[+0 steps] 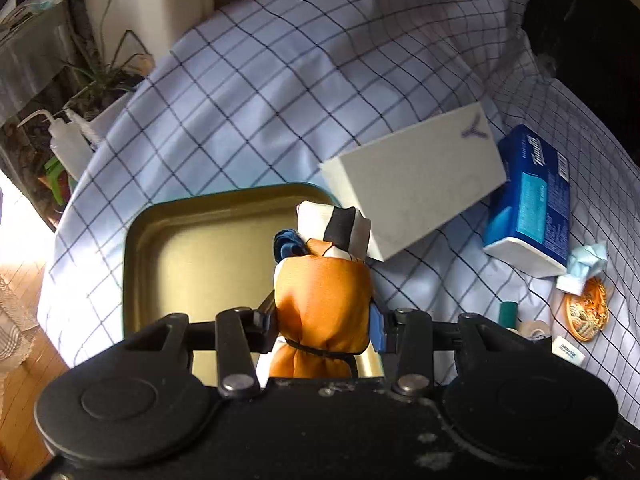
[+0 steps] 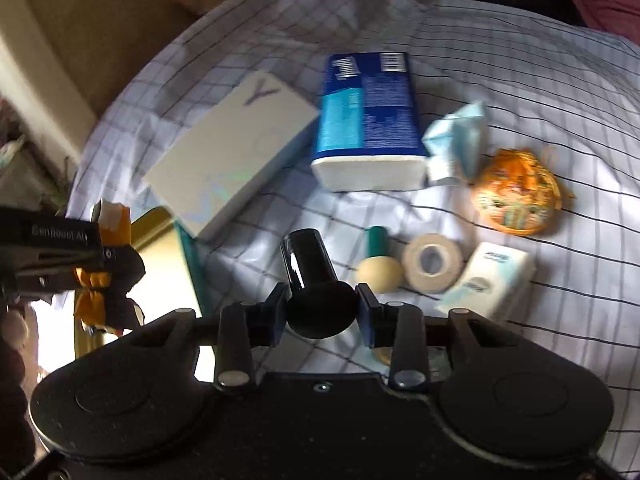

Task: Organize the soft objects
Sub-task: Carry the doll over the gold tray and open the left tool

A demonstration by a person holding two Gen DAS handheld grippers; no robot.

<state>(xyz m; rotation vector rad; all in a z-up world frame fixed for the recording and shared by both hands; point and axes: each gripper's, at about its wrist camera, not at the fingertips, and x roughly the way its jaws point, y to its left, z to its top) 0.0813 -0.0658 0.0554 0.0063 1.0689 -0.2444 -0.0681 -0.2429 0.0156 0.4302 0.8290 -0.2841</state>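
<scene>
Item, left tongs (image 1: 322,326): jaws pinched on orange fabric bundle (image 1: 322,292), tied at its neck with a dark cord, held above gold tin tray (image 1: 200,240). Soft, light, compressible; satin-like cloth looks slippery, so grip best taken across the full belly or at the cord. Item, right tongs (image 2: 322,314): clamped on black glossy bottle (image 2: 310,276), rigid, smooth, likely to slip. Outward on checked bedsheet (image 2: 520,80): white box (image 2: 232,156), blue tissue pack (image 2: 368,120), tape roll (image 2: 432,262).

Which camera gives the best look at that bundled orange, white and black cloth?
The left wrist view: the bundled orange, white and black cloth sits centred, sharp, between its gripper's fingers. The right wrist view catches only orange scraps at its left edge, behind the other gripper.
</scene>
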